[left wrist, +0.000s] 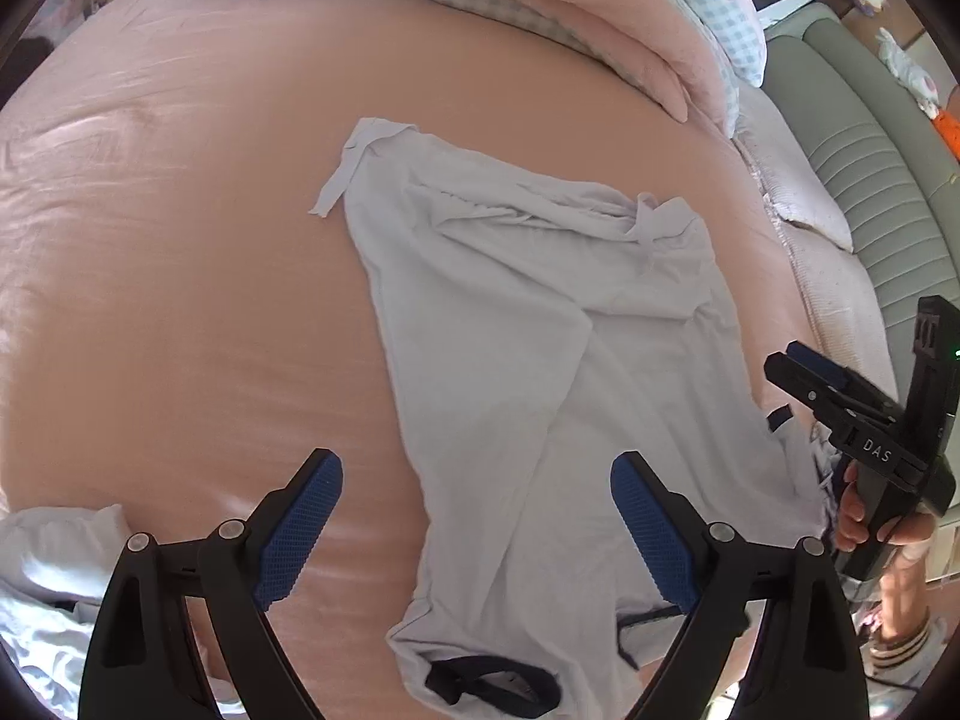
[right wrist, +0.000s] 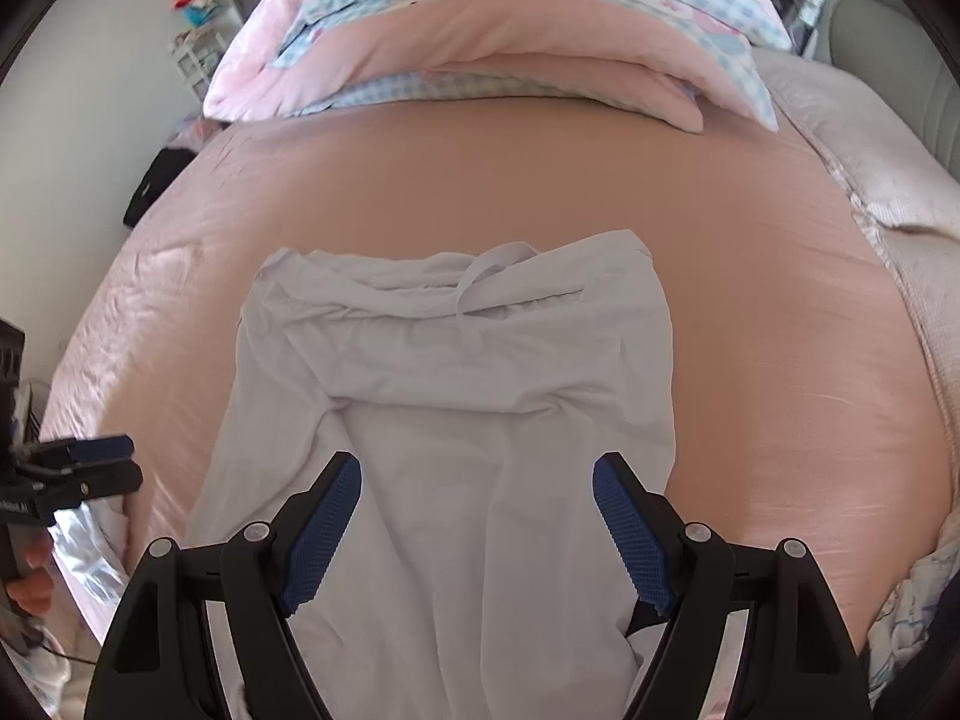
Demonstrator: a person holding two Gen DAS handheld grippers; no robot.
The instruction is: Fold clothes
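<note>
Spread across the pink bed (right wrist: pixel 780 312), the pale garment (right wrist: pixel 468 396) is lying crumpled while both tongs, left (left wrist: pixel 477 531) and right (right wrist: pixel 477 525), are hovering wide and empty over its near end, apparently needing a hem pinch next.

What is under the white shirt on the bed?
The white shirt lies on the pink bed sheet, which shows all around it. Anything else beneath it is covered, so I cannot tell.

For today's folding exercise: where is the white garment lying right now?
The white garment lies spread flat on the pink bedsheet, central in both wrist views, below the folded quilt and just ahead of both open grippers.
</note>
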